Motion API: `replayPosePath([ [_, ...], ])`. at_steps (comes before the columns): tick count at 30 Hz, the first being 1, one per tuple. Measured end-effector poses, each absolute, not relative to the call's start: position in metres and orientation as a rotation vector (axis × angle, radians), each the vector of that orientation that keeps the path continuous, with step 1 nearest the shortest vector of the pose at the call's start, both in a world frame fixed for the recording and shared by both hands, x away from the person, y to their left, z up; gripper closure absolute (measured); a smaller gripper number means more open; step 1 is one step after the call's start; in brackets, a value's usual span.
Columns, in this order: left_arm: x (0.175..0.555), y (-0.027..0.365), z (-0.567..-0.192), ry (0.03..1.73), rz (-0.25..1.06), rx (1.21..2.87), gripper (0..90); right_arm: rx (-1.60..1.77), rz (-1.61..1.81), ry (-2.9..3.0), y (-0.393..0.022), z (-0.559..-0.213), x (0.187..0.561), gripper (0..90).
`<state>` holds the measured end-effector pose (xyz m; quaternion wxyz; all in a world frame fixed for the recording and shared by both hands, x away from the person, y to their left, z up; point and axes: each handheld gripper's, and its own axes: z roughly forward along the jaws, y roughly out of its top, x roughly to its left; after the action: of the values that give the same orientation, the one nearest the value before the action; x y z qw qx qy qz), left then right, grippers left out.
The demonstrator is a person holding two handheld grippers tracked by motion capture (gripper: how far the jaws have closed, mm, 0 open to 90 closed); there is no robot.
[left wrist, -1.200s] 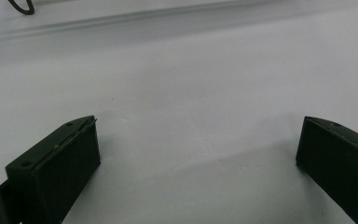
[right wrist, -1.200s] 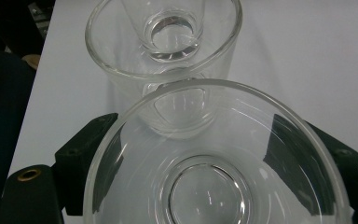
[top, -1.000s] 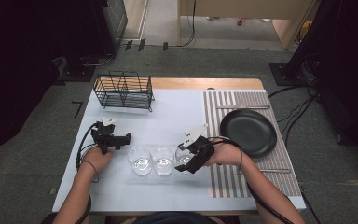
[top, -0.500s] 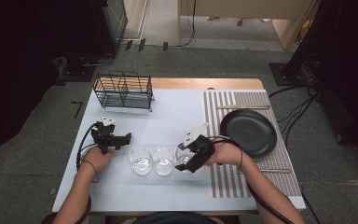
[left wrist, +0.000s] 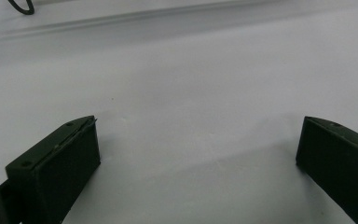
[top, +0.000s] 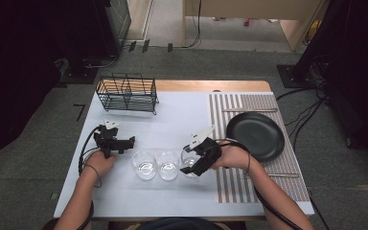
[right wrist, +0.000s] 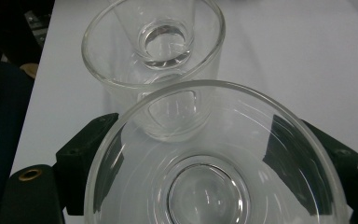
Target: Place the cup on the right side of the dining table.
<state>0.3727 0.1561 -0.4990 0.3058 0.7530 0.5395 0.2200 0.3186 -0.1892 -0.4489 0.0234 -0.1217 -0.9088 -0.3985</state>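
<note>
Glass tumbler (right wrist: 214,172) sits clamped in my right gripper (top: 197,162) fingers (left gripper (top: 124,143) fingers gape apart over bare counter (left wrist: 191,84)).

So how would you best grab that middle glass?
Grip the middle glass across its round wall, jaws on opposite sides, coming from the front or above. It stands upright and open-topped, and the left glass and right glass crowd its flanks, so a sideways approach looks blocked.
</note>
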Motion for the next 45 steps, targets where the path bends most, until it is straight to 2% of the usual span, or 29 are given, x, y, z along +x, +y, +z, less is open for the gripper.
replayPosePath([
  [45,0.373,0.156,-0.499,1.427,0.583,1.993,0.0,-0.565,-1.311,-2.855,-0.195,-0.442,0.331,17.7],
])
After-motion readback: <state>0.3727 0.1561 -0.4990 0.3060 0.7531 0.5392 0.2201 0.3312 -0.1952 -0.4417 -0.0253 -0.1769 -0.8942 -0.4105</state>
